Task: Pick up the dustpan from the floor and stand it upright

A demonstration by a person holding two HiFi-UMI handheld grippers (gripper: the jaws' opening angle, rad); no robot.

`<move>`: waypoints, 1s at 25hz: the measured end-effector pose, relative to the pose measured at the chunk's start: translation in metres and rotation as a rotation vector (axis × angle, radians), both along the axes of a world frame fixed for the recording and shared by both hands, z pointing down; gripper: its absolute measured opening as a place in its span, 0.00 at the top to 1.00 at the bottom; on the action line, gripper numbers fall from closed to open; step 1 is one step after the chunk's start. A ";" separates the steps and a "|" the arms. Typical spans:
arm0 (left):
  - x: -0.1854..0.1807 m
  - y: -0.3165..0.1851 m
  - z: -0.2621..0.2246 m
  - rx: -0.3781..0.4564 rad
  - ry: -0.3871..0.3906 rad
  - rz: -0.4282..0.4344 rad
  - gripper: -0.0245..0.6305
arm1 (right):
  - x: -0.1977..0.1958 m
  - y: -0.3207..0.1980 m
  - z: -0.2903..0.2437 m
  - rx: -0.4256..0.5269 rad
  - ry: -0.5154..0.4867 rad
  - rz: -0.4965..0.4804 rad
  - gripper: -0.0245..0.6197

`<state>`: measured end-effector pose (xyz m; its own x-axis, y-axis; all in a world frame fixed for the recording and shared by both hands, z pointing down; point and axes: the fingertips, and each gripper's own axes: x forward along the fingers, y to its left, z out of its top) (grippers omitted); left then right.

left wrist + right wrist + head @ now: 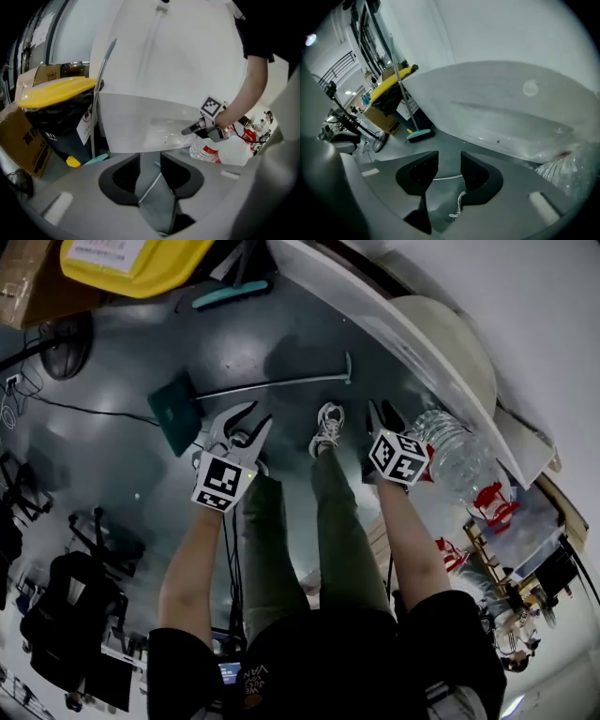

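Note:
The dustpan lies flat on the grey floor: its teal pan [172, 414] is at the left and its long metal handle [281, 383] runs to the right. My left gripper [261, 412] is open, its tips just right of the pan and short of the handle. A stretch of the handle [151, 186] shows through the gap of the left gripper [150, 164]. My right gripper [382, 411] is open too, further right, beside a shoe [328, 427]. Through the right gripper [450, 164] I see the handle [445, 178] crossing the floor.
A white curved table edge [375, 315] runs along the right, with a big clear water bottle [455, 451] under it. A yellow-lidded bin [56, 91], a cardboard box [21, 140] and a teal broom head [419, 135] stand at the back. My own legs [333, 521] are between the arms.

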<state>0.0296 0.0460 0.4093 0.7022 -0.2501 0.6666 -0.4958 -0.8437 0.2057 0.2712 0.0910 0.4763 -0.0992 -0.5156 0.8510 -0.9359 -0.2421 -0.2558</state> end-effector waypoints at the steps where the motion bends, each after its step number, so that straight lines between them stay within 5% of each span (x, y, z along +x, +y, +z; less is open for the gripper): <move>1: -0.001 0.004 0.017 -0.012 -0.006 0.000 0.74 | 0.004 0.004 0.016 -0.017 -0.003 0.025 0.74; 5: -0.006 0.024 0.085 -0.064 -0.036 0.007 0.74 | 0.019 0.021 0.080 -0.089 0.021 0.060 0.74; 13: -0.040 0.060 0.202 -0.167 -0.112 -0.030 0.74 | 0.022 0.044 0.199 -0.231 0.083 -0.099 0.74; 25: -0.061 0.073 0.324 -0.183 -0.145 -0.073 0.74 | 0.016 0.024 0.339 -0.245 0.037 -0.066 0.74</move>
<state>-0.0314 0.1192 0.7333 0.5804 -0.1624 0.7980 -0.5899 -0.7594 0.2745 0.2875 0.1153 0.8157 -0.0919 -0.2870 0.9535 -0.9595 -0.2305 -0.1619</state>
